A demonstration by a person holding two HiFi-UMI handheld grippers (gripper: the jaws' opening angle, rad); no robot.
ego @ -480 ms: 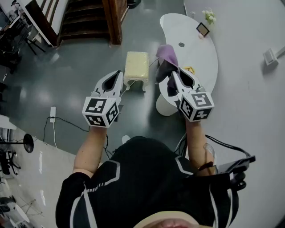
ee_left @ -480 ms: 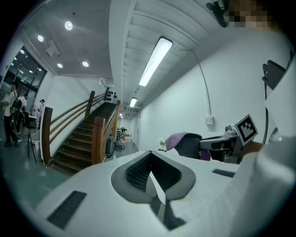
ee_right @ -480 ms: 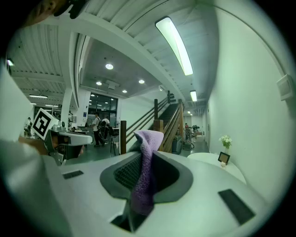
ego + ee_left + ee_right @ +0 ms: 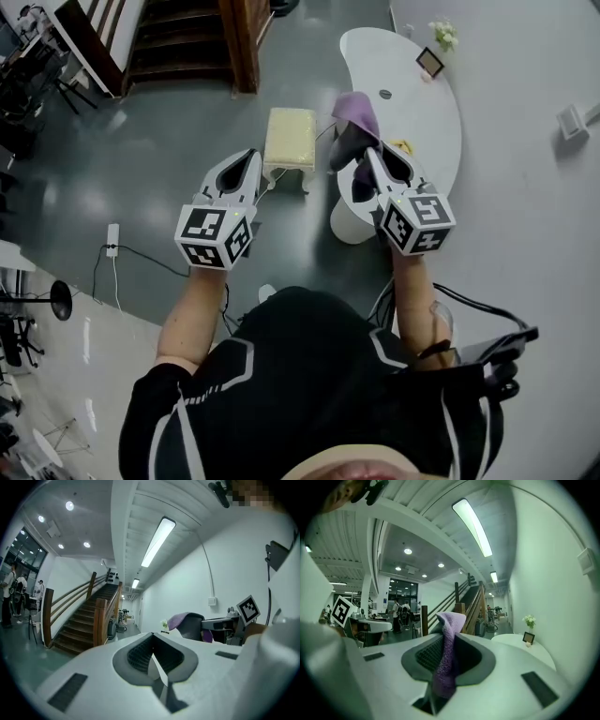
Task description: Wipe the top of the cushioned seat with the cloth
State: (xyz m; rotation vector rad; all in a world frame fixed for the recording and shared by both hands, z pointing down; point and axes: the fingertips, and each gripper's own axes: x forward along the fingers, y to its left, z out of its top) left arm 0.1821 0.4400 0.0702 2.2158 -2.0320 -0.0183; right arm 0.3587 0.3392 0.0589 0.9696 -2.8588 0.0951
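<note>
The cushioned seat [image 4: 289, 134] stands on open grey floor [image 4: 159, 159], its right edge near the white table [image 4: 427, 117]. Both forearms reach forward. The left gripper [image 4: 250, 157] is closed on nothing. The right gripper [image 4: 368, 157] pinches the purple cloth [image 4: 356, 114], held up just right of the seat.

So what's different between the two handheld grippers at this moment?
The right gripper has its jaws shut on a purple cloth; the left gripper has its jaws together on nothing. In the head view the right shows against the white table, the left beside the cushioned seat. Both point the same way.
</note>
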